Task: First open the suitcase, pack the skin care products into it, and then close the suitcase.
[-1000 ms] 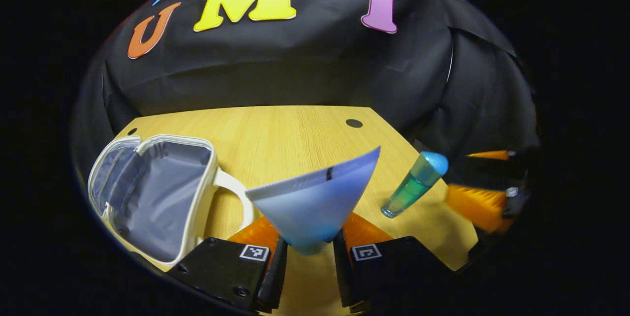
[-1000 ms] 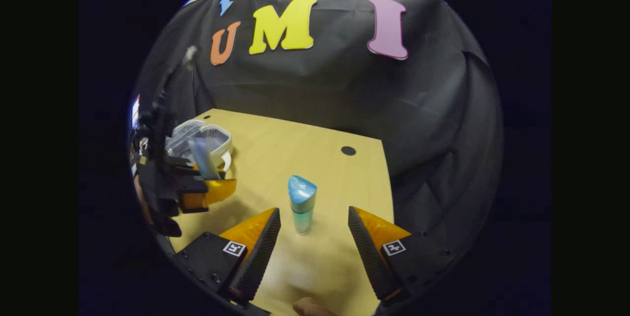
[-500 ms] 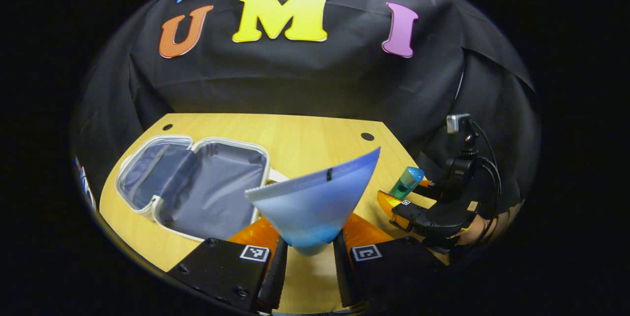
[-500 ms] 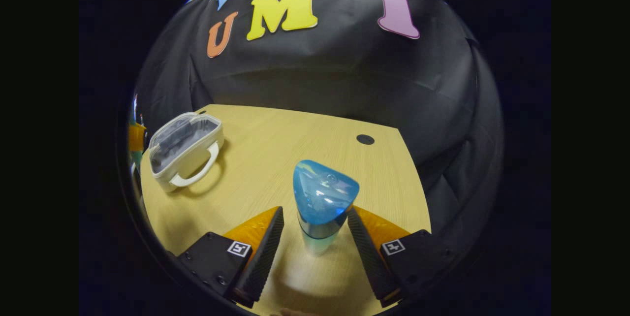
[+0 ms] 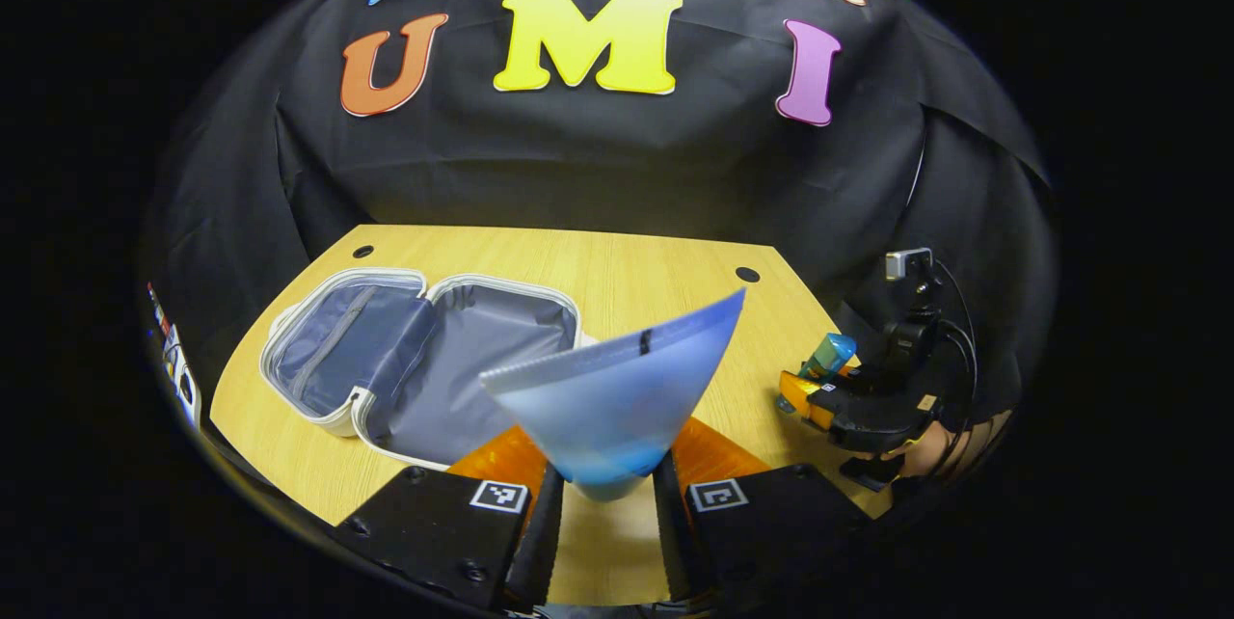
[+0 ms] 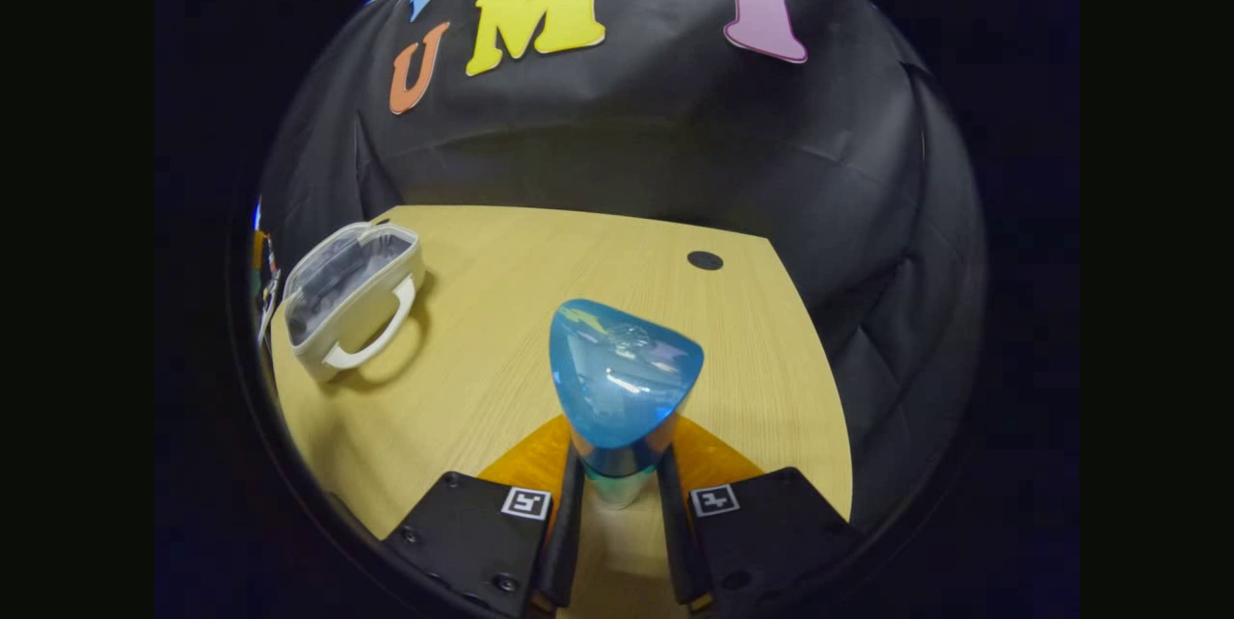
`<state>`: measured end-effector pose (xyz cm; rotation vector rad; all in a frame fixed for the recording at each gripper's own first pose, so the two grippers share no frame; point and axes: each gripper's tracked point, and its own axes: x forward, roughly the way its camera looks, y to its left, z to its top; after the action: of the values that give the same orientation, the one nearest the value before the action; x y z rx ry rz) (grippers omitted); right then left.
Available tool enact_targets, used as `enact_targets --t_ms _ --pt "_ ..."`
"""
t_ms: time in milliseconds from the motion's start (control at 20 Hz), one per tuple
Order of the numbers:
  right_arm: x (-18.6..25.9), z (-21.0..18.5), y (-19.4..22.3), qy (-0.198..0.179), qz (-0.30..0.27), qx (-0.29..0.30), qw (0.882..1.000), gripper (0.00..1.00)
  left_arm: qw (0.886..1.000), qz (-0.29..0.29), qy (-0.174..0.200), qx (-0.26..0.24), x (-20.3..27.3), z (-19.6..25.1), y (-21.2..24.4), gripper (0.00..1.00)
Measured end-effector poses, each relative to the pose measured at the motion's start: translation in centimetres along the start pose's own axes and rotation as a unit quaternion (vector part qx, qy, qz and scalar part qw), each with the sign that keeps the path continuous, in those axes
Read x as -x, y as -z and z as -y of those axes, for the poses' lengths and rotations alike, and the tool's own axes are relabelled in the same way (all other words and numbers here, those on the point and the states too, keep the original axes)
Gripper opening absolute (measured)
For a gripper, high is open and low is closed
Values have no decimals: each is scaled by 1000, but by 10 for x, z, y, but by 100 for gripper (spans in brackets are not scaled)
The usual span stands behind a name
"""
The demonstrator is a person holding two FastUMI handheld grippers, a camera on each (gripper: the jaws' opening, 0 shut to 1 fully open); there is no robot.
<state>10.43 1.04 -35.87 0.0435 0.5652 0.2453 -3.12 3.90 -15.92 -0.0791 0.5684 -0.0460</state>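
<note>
I see the tube [image 5: 617, 397] in my left gripper view fading from pale lilac-white at its crimped edge to bright blue at the narrow end. The suitcase [image 5: 424, 359] has a cream-white shell and rim with a grey-blue lining; its handle [image 6: 371, 344] is the same cream-white. The bottle [image 6: 622, 397] wears a glossy translucent sky-blue cap over a teal-green body. The table [image 6: 540, 272] is light yellowish wood with fine straight grain and a black round hole [image 6: 705, 260].
</note>
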Motion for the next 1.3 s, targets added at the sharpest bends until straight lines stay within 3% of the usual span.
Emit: enact_targets --t_ms 150,400,600,900,1300 --pt "34 -4 -7 8 -2 -9 1000 36 1000 2 2 3 -1 -29 -5 47" --pt "100 -29 -25 19 0 -20 1000 36 999 -18 -23 -22 -26 -116 -10 47" --pt "139 -56 -43 34 5 -20 999 36 996 -75 -30 -37 -68 -170 17 47" --pt "160 -87 -67 48 16 -26 998 36 985 -166 -17 -51 -99 -180 76 47" --pt "157 -111 -70 43 5 -30 999 35 964 -256 -24 -67 -115 -188 109 47"
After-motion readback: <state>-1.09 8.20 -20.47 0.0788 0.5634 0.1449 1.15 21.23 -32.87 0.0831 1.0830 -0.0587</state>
